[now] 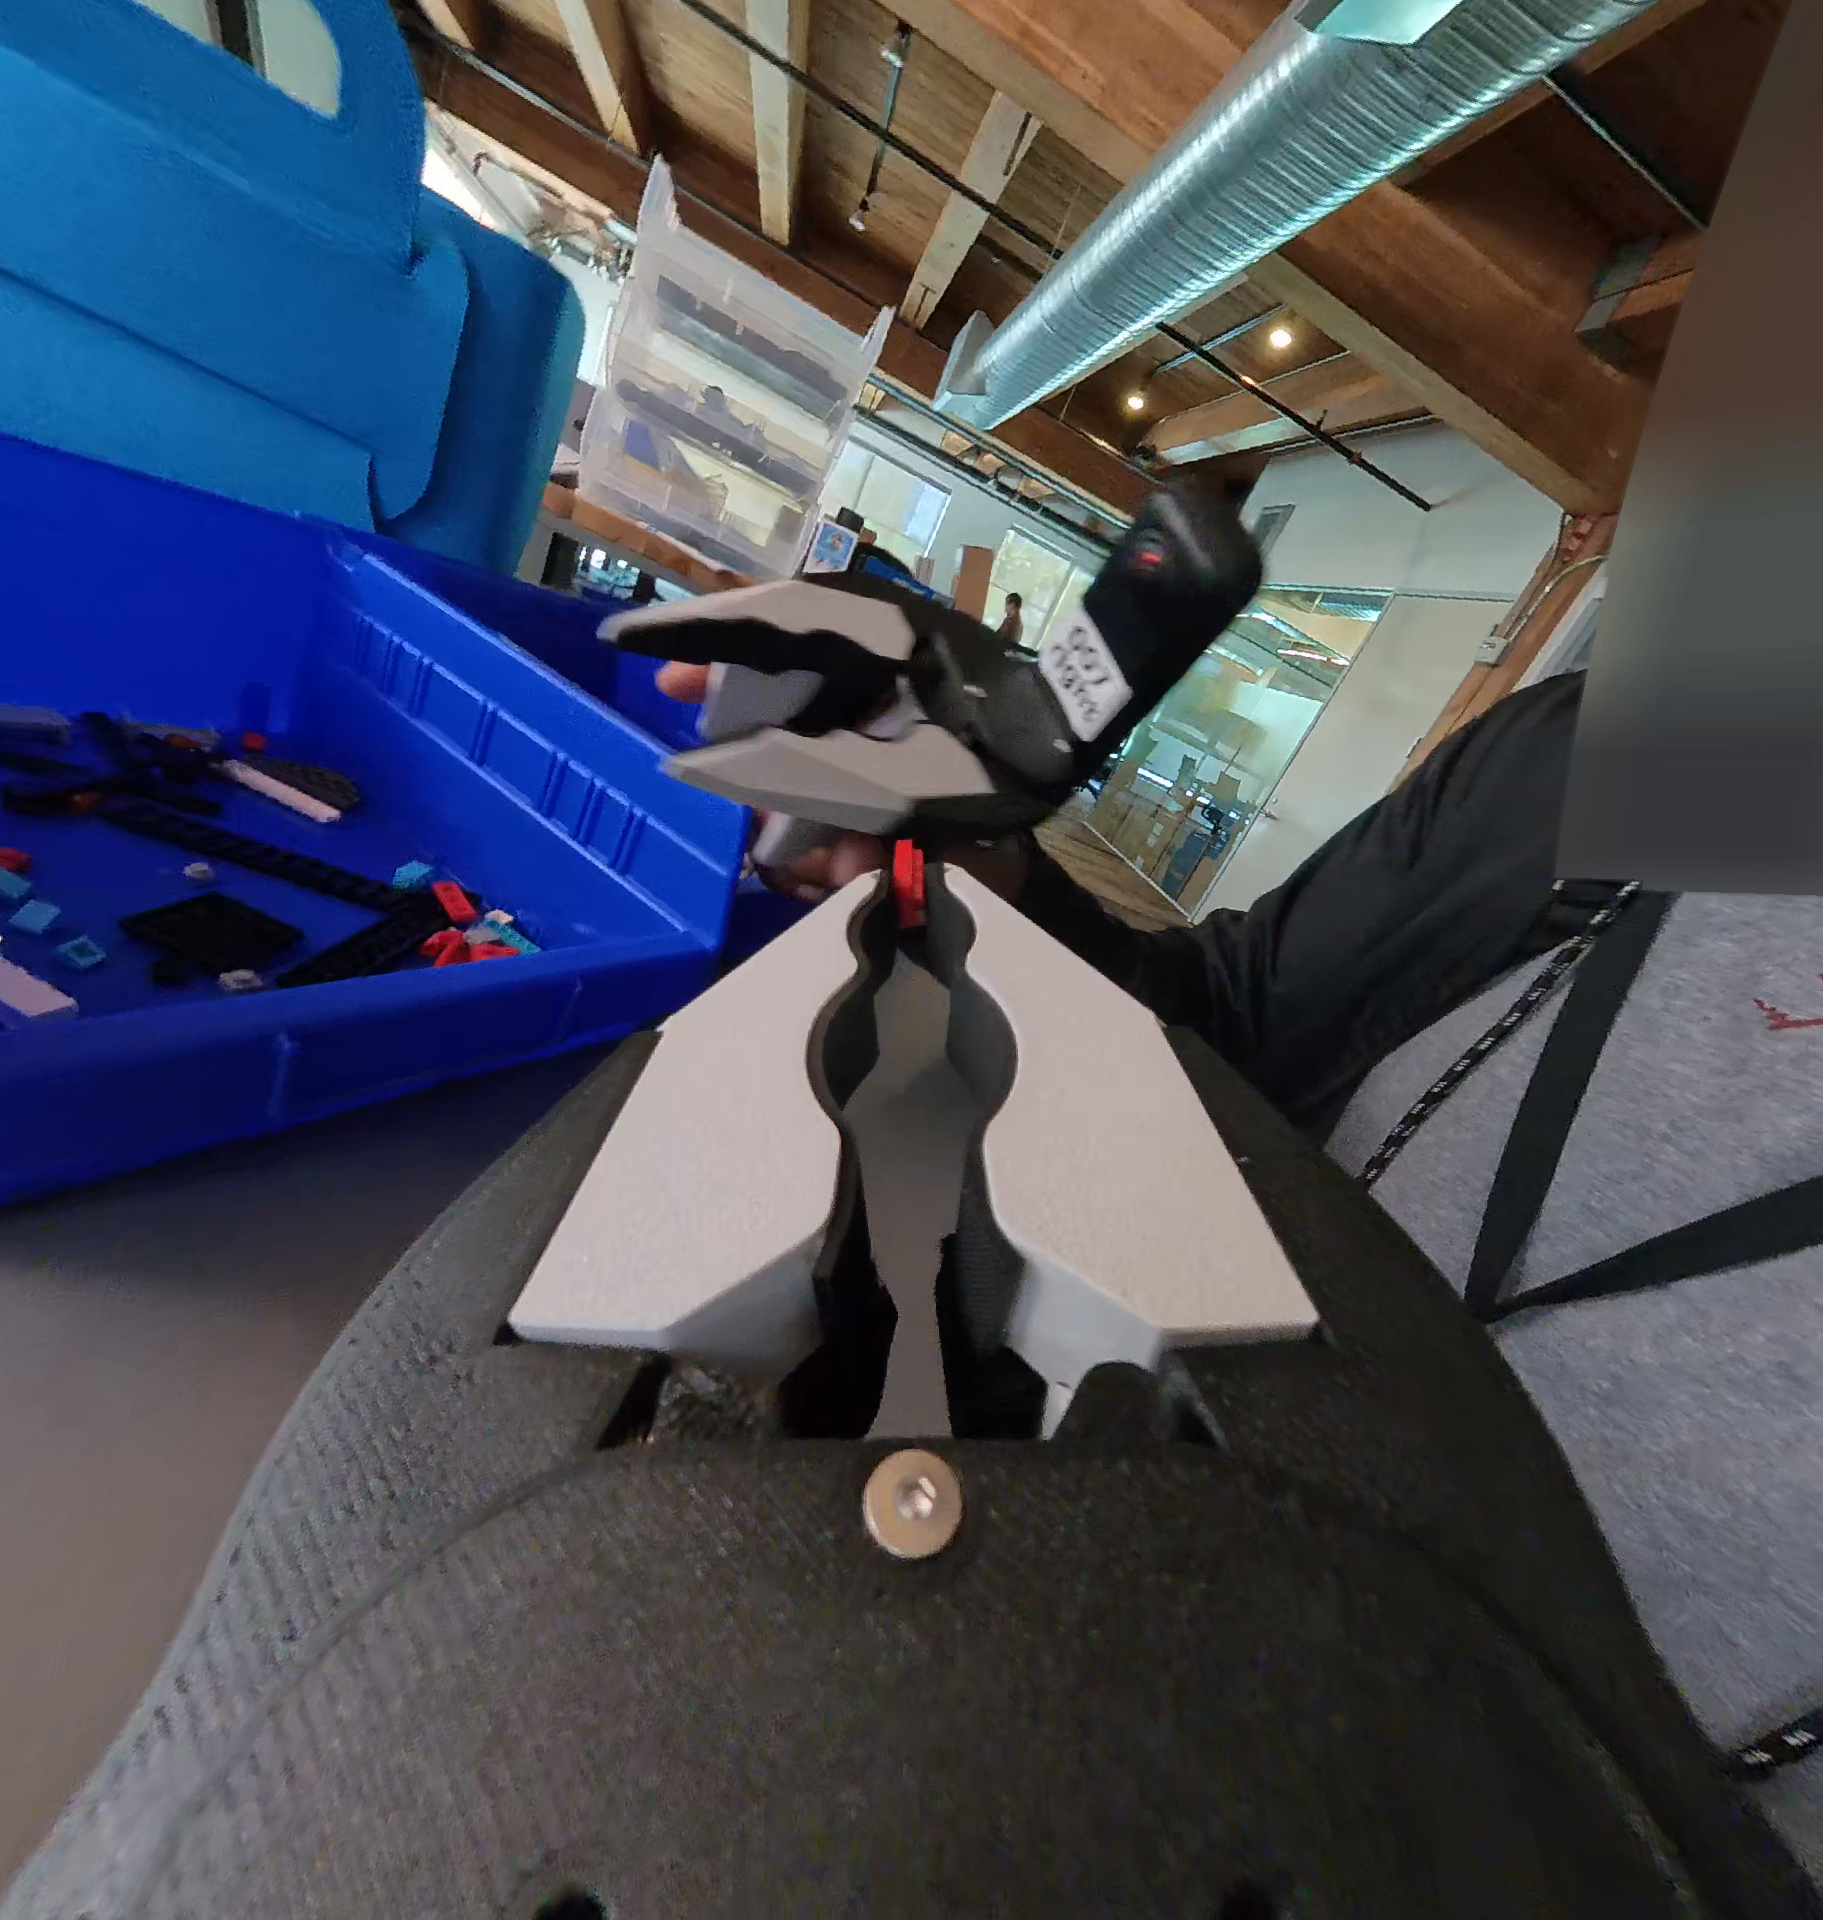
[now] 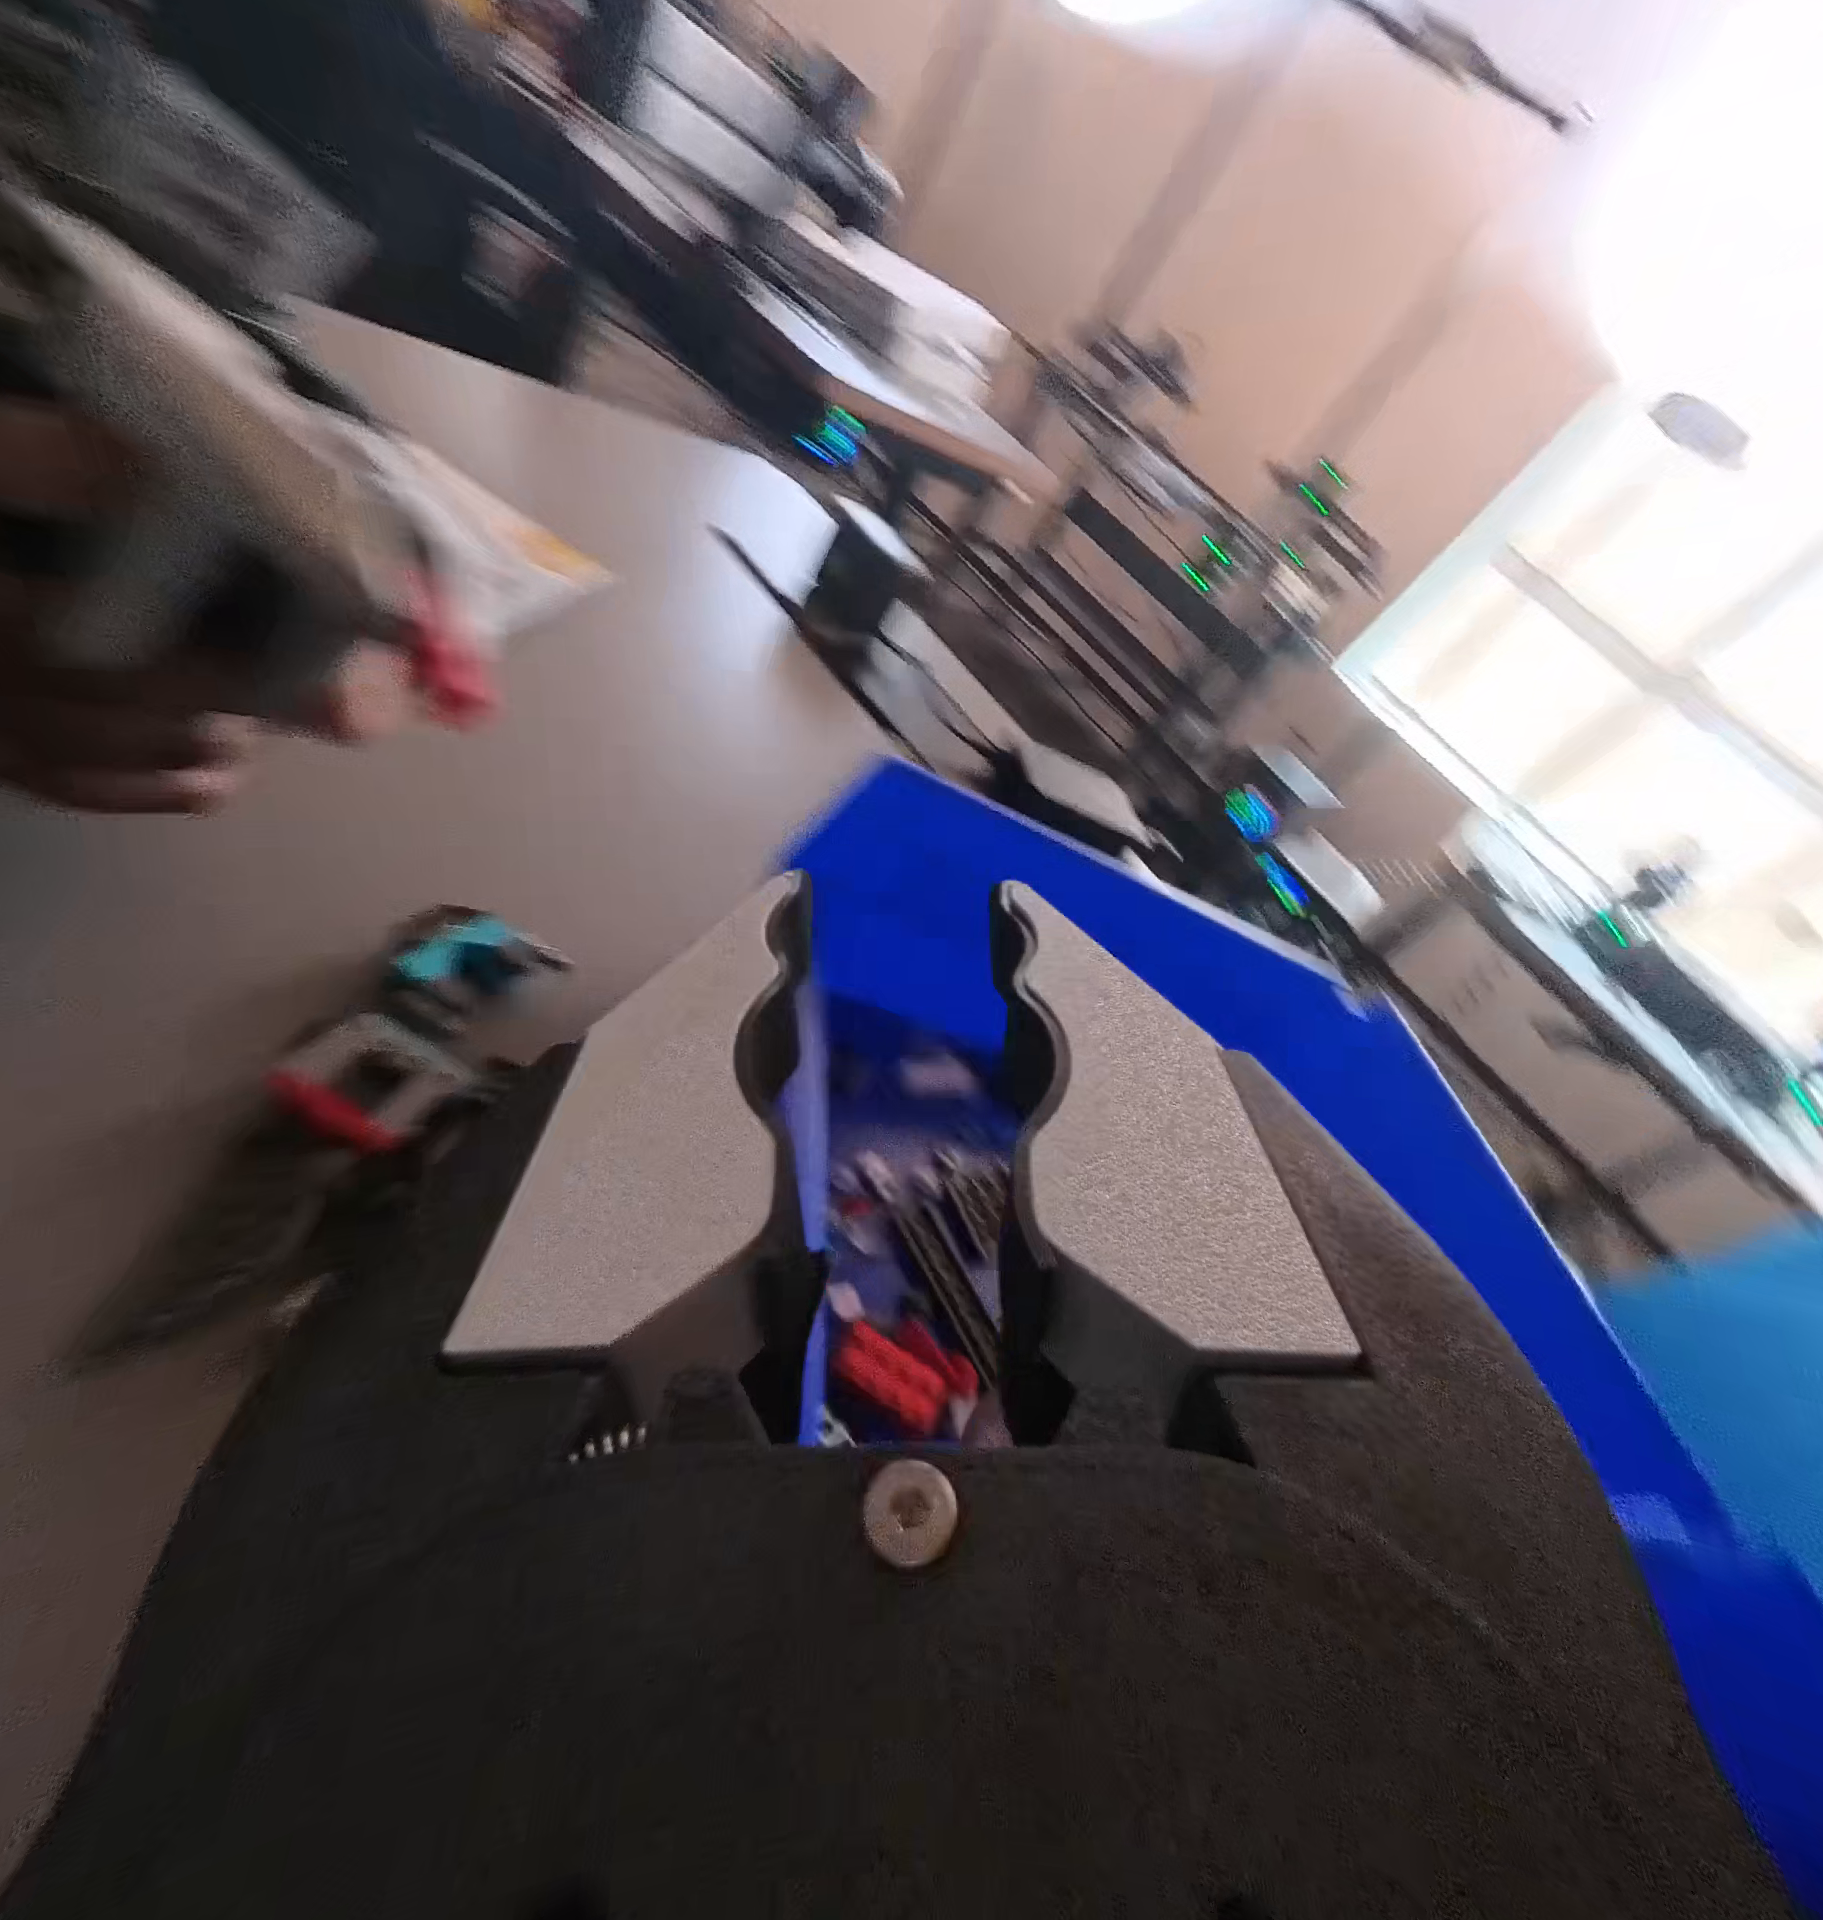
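Left tool pinched a small red brick at its tips; right tool gaped empty over the blue bin of bricks.

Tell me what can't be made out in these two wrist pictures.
- Small red piece in the left gripper: mostly hidden between the fingertips in the left wrist view, motion-blurred in the right.
- Brick model on the table: smeared by motion blur, right wrist view.
- Blue bin: cut off by the left edge; the right gripper covers much of its contents.
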`<state>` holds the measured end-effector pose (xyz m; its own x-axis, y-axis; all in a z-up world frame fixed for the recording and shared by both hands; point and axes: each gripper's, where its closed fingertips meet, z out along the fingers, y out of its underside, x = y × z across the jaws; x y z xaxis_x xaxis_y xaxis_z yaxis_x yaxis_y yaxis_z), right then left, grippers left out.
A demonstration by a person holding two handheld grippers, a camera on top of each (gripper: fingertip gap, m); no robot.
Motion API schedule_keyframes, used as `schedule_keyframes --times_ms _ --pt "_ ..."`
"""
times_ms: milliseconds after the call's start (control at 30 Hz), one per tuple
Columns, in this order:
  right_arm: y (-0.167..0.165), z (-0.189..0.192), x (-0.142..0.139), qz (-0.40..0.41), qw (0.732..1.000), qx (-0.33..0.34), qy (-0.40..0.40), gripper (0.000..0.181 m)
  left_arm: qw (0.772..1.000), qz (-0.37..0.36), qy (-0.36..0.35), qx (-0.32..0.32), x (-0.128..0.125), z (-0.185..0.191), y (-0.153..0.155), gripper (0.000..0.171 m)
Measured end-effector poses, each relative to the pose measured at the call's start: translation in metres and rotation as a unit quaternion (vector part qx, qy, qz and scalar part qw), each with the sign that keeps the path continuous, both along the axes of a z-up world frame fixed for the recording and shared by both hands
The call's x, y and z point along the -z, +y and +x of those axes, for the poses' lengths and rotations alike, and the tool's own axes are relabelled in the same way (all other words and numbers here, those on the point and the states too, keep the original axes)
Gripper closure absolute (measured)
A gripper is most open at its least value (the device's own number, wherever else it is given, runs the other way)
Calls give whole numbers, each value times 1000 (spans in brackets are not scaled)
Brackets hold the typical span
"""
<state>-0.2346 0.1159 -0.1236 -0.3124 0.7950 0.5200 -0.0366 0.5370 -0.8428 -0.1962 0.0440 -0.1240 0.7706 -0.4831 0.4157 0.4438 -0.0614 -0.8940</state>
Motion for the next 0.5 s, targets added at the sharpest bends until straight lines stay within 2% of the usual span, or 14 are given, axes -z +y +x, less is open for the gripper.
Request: schedule_keyframes --times_ms 100,200,267,300,400,500 --pt "-46 23 3 49 991 -119 20 149 1000 -23 -13 -5 8 -3 4 167" --pt "-66 31 18 98 983 -157 15 149 999 -41 -28 1 14 -2 7 167" --pt "-69 29 24 116 982 -150 16 158 998 -56 -31 11 19 2 9 167" --pt "-69 28 25 120 982 -148 14 173 998 -60 -29 11 21 3 10 167" --pt "-68 28 23 108 983 -151 15 173 998 -54 -37 11 19 3 10 166" --pt "-47 16 11 89 992 -85 28 173 997 -50 -47 -28 16 -12 12 155"
